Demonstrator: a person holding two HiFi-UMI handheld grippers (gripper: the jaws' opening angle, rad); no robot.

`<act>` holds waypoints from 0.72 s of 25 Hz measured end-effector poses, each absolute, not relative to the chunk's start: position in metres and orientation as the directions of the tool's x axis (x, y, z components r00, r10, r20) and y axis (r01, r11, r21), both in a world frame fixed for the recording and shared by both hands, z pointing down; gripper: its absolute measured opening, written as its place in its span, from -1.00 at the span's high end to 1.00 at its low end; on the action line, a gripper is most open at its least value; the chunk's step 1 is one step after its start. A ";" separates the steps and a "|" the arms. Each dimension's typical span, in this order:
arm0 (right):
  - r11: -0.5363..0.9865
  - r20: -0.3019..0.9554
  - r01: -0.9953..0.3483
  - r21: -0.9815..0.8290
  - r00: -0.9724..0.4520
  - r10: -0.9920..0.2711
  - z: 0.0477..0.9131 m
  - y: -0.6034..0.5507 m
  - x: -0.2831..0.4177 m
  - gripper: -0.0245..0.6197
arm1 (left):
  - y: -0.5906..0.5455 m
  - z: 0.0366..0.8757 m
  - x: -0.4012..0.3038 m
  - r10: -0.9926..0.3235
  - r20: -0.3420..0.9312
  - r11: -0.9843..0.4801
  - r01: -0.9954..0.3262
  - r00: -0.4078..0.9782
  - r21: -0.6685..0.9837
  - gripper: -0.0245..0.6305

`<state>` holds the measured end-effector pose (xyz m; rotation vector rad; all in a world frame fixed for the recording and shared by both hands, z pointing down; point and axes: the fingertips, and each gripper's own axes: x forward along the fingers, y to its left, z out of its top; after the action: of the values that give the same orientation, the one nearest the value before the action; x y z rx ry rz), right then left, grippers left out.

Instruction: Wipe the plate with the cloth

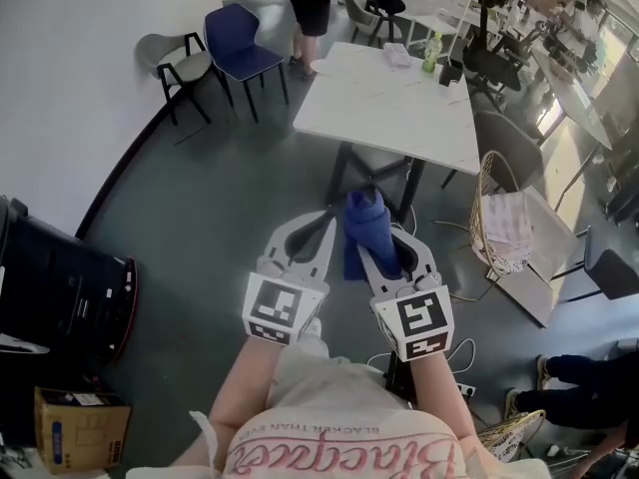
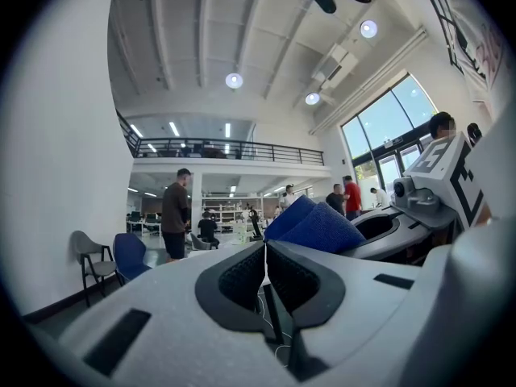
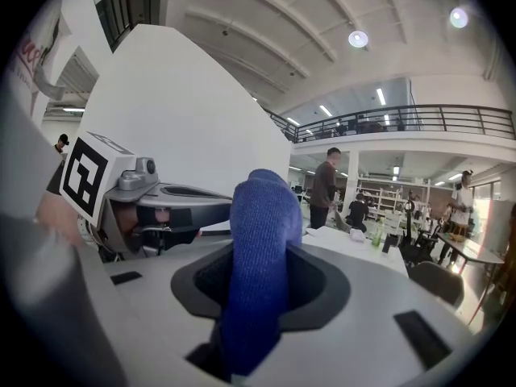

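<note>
A blue cloth [image 1: 363, 231] hangs folded from my right gripper [image 1: 384, 236], which is shut on it; in the right gripper view the cloth [image 3: 260, 264] fills the gap between the jaws and sticks up past them. My left gripper [image 1: 325, 226] is held beside it at the same height, shut with nothing in it; its pads [image 2: 242, 279] meet in the left gripper view, where the cloth [image 2: 316, 226] shows to the right. Both grippers are in the air over the grey floor, short of the white table [image 1: 379, 108]. I can make out no plate.
On the table's far end stand a green bottle [image 1: 431, 53] and small items. A blue chair [image 1: 240, 43] and a grey chair [image 1: 182, 64] stand at the back left, a wicker chair [image 1: 504, 223] at the right, a black bin [image 1: 60, 292] and a cardboard box [image 1: 80, 427] at the left. People stand beyond the table.
</note>
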<state>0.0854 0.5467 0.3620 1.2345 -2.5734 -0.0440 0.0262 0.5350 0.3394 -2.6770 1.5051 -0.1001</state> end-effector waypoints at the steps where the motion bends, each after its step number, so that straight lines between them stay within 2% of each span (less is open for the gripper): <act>1: 0.632 0.243 -0.760 0.149 -0.591 -0.769 0.362 0.538 0.082 0.54 | 0.527 0.339 0.023 -0.853 0.024 -0.522 -0.848 0.522 -0.095 0.91; 18: 0.604 0.241 -0.785 0.141 -0.564 -0.790 0.367 0.430 0.009 0.54 | 0.412 0.339 -0.049 -0.832 0.027 -0.554 -0.827 0.554 -0.095 0.91</act>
<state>0.0092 0.4297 0.3667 1.2853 -2.5539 -0.0261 -0.0493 0.4117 0.3389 -2.7070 1.4466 -0.1057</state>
